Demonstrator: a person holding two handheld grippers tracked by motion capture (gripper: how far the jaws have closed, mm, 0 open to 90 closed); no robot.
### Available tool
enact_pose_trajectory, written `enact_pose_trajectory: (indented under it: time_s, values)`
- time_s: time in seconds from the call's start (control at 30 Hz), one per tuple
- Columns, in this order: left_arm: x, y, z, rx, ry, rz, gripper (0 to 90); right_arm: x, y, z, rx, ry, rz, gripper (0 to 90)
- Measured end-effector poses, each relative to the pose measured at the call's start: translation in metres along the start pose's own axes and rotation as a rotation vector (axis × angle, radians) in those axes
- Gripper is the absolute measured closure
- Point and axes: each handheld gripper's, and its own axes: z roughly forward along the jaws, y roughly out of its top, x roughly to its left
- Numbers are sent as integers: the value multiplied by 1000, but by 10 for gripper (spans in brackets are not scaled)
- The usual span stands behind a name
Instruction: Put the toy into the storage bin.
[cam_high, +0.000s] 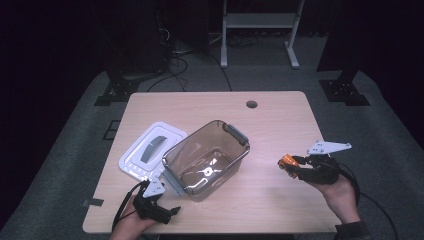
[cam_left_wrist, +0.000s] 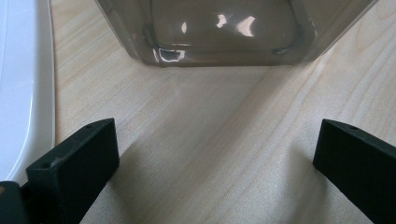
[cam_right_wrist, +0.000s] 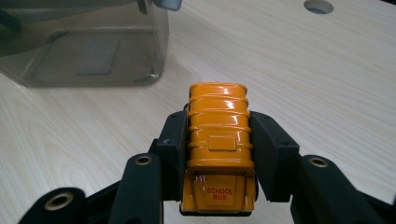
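An orange toy school bus (cam_right_wrist: 218, 140) sits clamped between the jaws of my right gripper (cam_right_wrist: 218, 149), roof up, above the wooden table at the right (cam_high: 289, 162). The right gripper (cam_high: 296, 167) points left toward a clear smoky plastic bin (cam_high: 206, 159) in the middle of the table, and the bin looks empty. My left gripper (cam_high: 162, 209) rests near the front left edge, open, with bare table between its jaws (cam_left_wrist: 215, 154). The bin's near wall (cam_left_wrist: 224, 32) stands just ahead of it.
A white lid (cam_high: 150, 150) with a grey handle lies flat to the left of the bin, its edge (cam_left_wrist: 23, 84) beside my left jaw. A cable hole (cam_high: 251, 104) sits near the table's (cam_high: 280, 120) far edge. Cables and frame legs stand beyond the table.
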Motion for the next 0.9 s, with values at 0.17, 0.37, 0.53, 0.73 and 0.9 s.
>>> enact_pose_trajectory:
  time_s: [0.17, 0.37, 0.53, 0.73, 0.9]
  values:
    - [0, 0, 0, 0, 0, 0, 0, 5, 11, -2, -18, 9, -14, 583]
    - [0, 0, 0, -1, 0, 0, 0, 10, 21, -2, -32, 20, -26, 584]
    - [0, 0, 0, -1, 0, 0, 0, 14, 33, 0, -50, 42, -28, 584]
    - [0, 0, 0, -1, -1, -2, 0, 17, 42, 3, -63, 52, -36, 583]
    - [0, 0, 0, 0, -1, -2, 0, 23, 51, 7, -65, 65, -47, 584]
